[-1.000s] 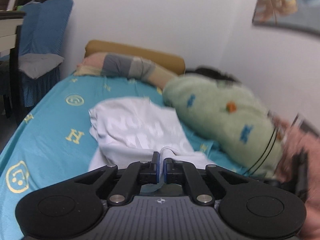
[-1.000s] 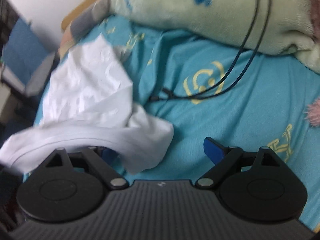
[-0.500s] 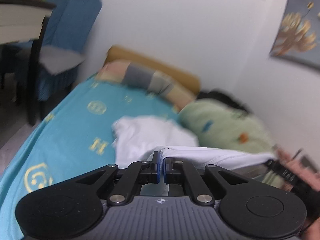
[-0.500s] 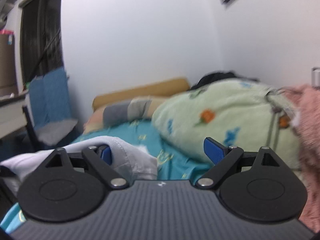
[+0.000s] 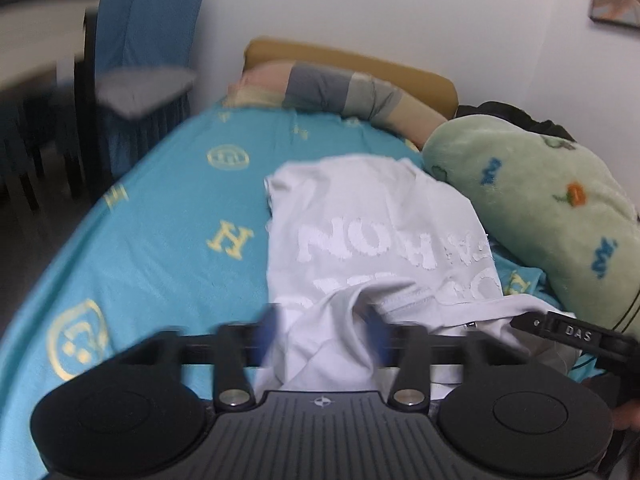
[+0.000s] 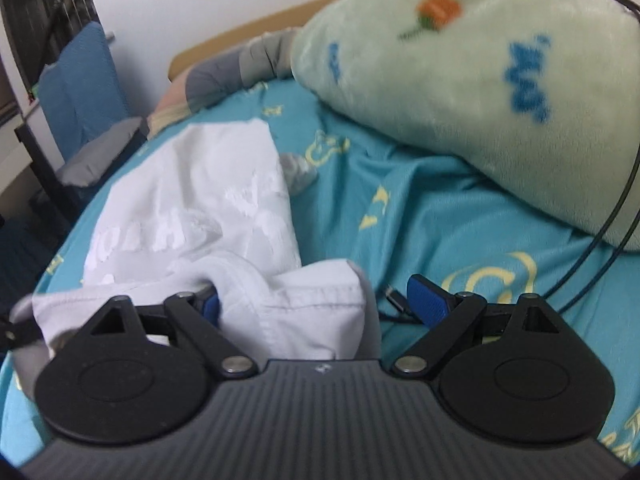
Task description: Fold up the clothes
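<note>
My left gripper point(image 5: 322, 336) points forward over the near edge of the bed, its jaws apart with a bunch of the white T-shirt point(image 5: 380, 240) lying between the blurred blue pads; whether the pads touch the cloth I cannot tell. My right gripper point(image 6: 320, 304) sits level beside it, jaws spread wide, the shirt's hem bunched against the left pad and the right pad bare above a black cable point(image 6: 600, 264). In the left view the right gripper's black finger shows at the shirt's near right edge. Beyond my jaws the shirt lies spread on the turquoise bedsheet point(image 5: 160, 220), its raised white lettering up. To its right rests a green plush blanket point(image 5: 540, 216), then a striped pillow point(image 5: 344, 92) at the tan headboard point(image 5: 360, 60), and a blue chair point(image 5: 148, 40) beside the bed.
</note>
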The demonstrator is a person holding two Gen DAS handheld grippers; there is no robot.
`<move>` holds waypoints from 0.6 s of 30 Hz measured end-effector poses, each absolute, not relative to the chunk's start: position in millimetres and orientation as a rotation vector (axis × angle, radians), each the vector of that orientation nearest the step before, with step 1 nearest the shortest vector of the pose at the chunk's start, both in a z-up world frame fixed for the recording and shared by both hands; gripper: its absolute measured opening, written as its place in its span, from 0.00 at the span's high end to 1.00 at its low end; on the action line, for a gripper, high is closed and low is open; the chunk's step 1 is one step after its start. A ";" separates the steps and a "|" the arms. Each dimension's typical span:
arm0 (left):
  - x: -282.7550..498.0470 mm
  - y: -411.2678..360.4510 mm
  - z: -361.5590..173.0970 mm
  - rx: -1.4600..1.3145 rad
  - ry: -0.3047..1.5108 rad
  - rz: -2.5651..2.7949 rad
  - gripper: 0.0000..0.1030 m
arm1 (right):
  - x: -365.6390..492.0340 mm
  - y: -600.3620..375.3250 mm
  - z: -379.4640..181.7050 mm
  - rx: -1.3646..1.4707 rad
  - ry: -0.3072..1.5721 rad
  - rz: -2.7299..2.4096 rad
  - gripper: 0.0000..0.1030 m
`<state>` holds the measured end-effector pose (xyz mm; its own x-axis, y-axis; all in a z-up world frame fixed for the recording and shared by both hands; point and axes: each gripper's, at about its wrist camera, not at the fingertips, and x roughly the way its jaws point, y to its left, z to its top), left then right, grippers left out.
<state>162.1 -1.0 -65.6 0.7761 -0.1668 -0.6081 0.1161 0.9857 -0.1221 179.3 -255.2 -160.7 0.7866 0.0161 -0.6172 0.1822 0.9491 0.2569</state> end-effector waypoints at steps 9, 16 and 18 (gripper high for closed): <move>144.2 -72.9 -75.5 0.315 0.527 -0.223 0.04 | 168.2 -253.2 -134.3 0.266 0.543 -0.155 0.12; 152.5 -60.7 -83.7 0.304 0.400 0.099 0.08 | 154.0 -252.4 -122.1 0.226 0.488 -0.204 0.12; 141.2 -44.0 -63.9 0.207 0.345 0.151 0.07 | 150.2 -250.2 -120.5 0.211 0.484 -0.220 0.12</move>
